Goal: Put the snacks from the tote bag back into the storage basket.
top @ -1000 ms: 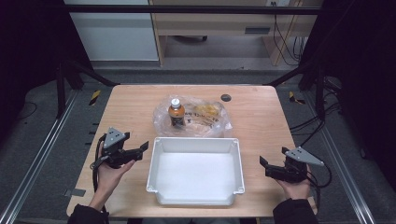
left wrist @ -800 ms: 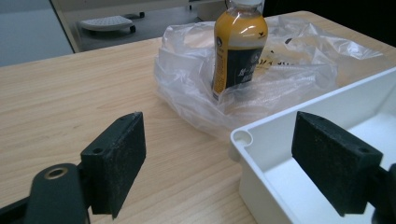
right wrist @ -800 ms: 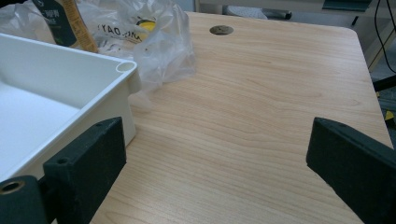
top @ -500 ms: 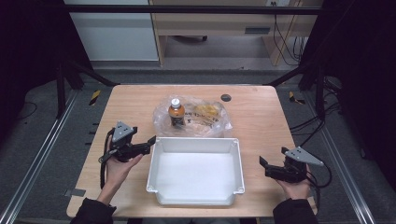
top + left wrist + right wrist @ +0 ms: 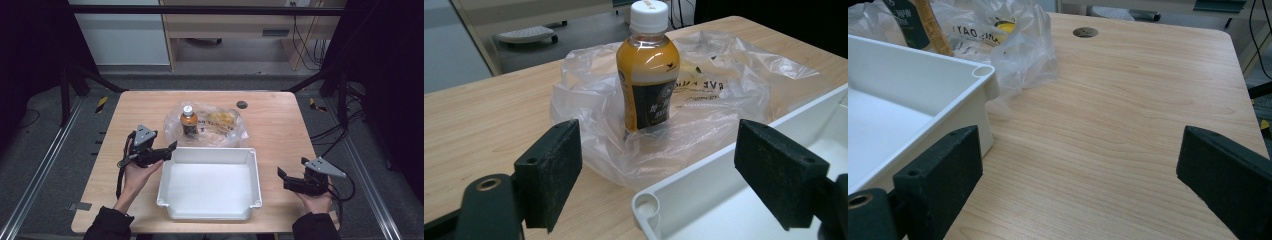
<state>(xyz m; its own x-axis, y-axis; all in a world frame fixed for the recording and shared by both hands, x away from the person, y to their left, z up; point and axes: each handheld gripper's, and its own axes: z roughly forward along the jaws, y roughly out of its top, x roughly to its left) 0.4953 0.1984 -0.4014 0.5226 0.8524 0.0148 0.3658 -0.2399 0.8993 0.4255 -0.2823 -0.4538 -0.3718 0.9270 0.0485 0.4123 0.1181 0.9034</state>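
Observation:
A small bottle (image 5: 188,121) (image 5: 647,70) of orange drink with a white cap stands upright in an open clear plastic bag (image 5: 215,125) (image 5: 724,85) at the table's far middle. Just in front of it lies an empty white bin (image 5: 207,182) (image 5: 704,195). My left gripper (image 5: 170,149) (image 5: 674,170) hovers open at the bin's far left corner, aimed at the bottle, a short way from it. Right of the bin, my right gripper (image 5: 282,177) (image 5: 1083,185) is held open near the table's front right, with bare wood between its jaws.
The wooden table (image 5: 280,130) has a small round dark grommet (image 5: 242,105) (image 5: 1085,32) behind the bag. A yellow-printed packet (image 5: 222,119) lies inside the bag. Metal frame rails (image 5: 45,165) run along both sides, and cables (image 5: 330,135) lie on the floor at right.
My left gripper has moved forward and to the right, from the table's left side to the bin's far left corner, toward the bottle. The right gripper has stayed put.

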